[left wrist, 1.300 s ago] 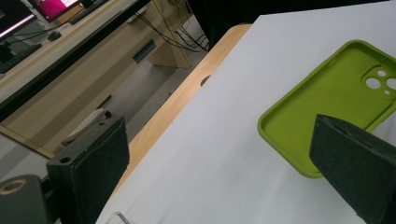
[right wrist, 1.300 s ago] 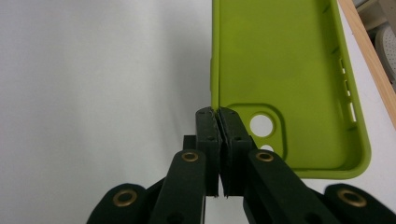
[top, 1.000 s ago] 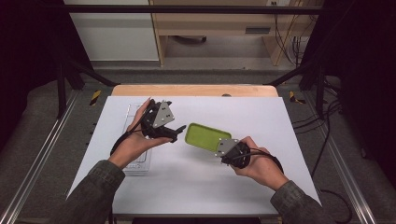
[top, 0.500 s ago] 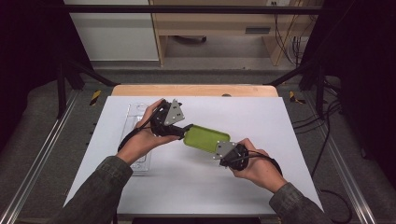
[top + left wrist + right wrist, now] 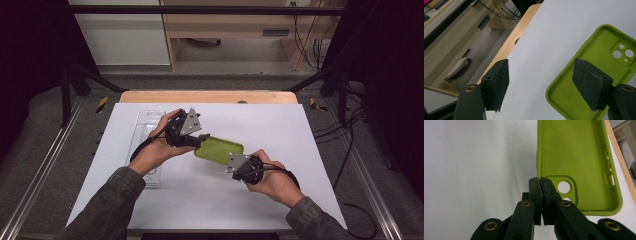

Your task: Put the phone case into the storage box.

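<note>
White counter [image 5: 310, 150], high view: both forearms angle inward; left hand-held gripper [image 5: 200, 142] at one end of the glossy lime phone case [image 5: 219, 149], right hand-held gripper [image 5: 231, 162] at the other. Left gripper view: jaws closing, pads astride the case's rim, not pressing. Right gripper view: jaws pinch the case's thin side wall beside the camera cutouts.

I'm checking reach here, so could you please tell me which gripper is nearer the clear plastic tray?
Left. The left gripper is just right of the clear plastic tray; the right gripper is farther right, gripping the green phone case.
</note>
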Available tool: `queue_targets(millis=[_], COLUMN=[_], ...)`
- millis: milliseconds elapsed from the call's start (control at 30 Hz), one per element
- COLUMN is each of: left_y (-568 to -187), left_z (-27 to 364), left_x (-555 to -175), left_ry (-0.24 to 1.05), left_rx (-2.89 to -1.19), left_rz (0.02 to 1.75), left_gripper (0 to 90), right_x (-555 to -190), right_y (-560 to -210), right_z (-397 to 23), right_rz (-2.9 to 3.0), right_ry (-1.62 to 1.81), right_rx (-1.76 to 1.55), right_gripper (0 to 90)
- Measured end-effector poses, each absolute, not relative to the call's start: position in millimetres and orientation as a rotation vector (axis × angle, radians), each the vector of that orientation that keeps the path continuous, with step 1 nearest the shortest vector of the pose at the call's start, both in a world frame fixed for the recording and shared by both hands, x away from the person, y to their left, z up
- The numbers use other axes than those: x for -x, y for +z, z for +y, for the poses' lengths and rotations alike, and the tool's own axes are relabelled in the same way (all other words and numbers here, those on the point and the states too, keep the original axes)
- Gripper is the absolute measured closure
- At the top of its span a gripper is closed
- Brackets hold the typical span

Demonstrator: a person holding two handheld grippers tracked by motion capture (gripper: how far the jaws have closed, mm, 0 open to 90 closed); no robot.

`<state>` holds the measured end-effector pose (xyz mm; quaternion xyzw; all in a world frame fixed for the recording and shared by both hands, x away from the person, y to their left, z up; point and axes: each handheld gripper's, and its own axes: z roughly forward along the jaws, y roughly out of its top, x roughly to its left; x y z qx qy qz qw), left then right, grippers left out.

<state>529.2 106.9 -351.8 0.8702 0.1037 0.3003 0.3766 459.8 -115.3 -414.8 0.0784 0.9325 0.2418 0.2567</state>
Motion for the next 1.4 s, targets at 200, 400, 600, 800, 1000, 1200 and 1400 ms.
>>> queue_targets(millis=[200,400,600,800,1000,1200,1400], left_y=[-356.1,-359.5,-359.7,-360.8,-363.6,-366.8,-370.0], left_z=[103.5,99.9,98.1,95.7,92.6,91.7,93.1], left_x=[-529.1,-528.4,-529.4,-529.4,-528.9,-527.6,-527.6], left_ry=[0.740,0.719,0.707,0.707,0.692,0.675,0.662], left_rx=[-2.262,-2.292,-2.296,-2.309,-2.322,-2.355,-2.393], left_rz=[0.237,0.216,0.211,0.199,0.183,0.157,0.144], left_gripper=[35.2,36.8,36.8,36.7,36.7,38.2,39.7], right_x=[-458.4,-456.9,-455.7,-455.7,-454.1,-453.9,-453.6], right_y=[-414.5,-412.5,-411.9,-412.3,-413.2,-413.8,-414.5], right_z=[-112.1,-109.4,-108.6,-108.0,-106.7,-105.4,-105.9], right_rz=[2.528,2.525,2.526,2.532,2.535,2.542,2.542], right_ry=[0.654,0.652,0.651,0.651,0.641,0.643,0.637], right_rx=[-0.189,-0.176,-0.173,-0.154,-0.134,-0.122,-0.118], right_gripper=[87.9,87.9,87.9,87.9,88.0,88.0,88.0])
